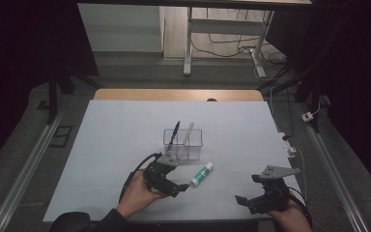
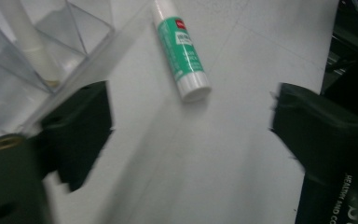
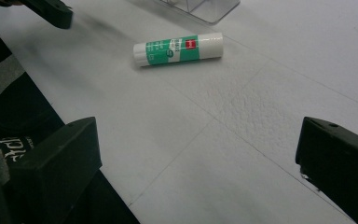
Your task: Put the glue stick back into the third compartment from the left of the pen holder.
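Left gripper close to the glue stick, jaws apart and nothing between them.

The green and white glue stick lies flat on the white surface, just in front of the clear plastic organizer, near its right corner and apart from it. In the organizer stand a blue pen and a white stick, both leaning. The left gripper is just left of the glue stick and its tips nearly reach the end of it; in the left gripper view the glue stick lies beyond the open jaws, not touched. The right gripper is well to the right of the glue stick, near the front edge of the surface, with jaws wide apart and empty.
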Demonstrator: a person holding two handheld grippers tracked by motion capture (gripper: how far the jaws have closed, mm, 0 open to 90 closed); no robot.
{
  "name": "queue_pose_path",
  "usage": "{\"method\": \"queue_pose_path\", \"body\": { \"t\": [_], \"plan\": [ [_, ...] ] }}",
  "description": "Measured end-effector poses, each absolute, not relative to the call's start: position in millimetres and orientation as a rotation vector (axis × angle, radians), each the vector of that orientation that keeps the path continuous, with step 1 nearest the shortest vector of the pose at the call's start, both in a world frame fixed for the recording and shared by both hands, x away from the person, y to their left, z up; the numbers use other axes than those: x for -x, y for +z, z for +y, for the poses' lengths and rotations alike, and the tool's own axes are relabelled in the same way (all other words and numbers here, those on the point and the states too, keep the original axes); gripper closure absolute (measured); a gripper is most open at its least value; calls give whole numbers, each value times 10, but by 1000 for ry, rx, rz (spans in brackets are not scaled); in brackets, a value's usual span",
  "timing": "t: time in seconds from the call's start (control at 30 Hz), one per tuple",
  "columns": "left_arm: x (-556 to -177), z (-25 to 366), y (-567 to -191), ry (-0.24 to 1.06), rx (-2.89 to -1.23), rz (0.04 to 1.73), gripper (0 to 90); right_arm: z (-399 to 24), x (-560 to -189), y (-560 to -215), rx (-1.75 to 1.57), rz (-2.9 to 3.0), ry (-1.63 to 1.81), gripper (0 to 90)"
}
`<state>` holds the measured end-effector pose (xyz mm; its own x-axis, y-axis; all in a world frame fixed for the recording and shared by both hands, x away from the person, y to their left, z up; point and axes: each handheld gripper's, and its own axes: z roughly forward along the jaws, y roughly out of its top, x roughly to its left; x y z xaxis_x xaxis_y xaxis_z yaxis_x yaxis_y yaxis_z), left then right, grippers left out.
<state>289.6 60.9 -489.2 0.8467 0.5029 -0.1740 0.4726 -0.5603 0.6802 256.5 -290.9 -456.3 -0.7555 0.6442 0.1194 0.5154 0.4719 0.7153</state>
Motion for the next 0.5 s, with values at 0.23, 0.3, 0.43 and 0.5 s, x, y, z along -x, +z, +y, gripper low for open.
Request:
{"method": "queue_pose_path", "body": {
  "t": [0.23,0.3,0.43,0.5],
  "plan": [
    [-2879,524,-4999,18,-2348,670,644,-2906,-2564,-4563,-1014,2551,1152,0],
    [-2870,473,-5020,10,-2361,662,753,-2905,-2564,-4564,-1012,2552,1151,0],
    [-2868,354,-5080,-21,-2388,650,885,-2904,-2565,-4565,-1008,2553,1149,0],
    [-2876,310,-5106,-13,-2404,647,886,-2903,-2565,-4566,-1008,2554,1148,0]
  ]
}}
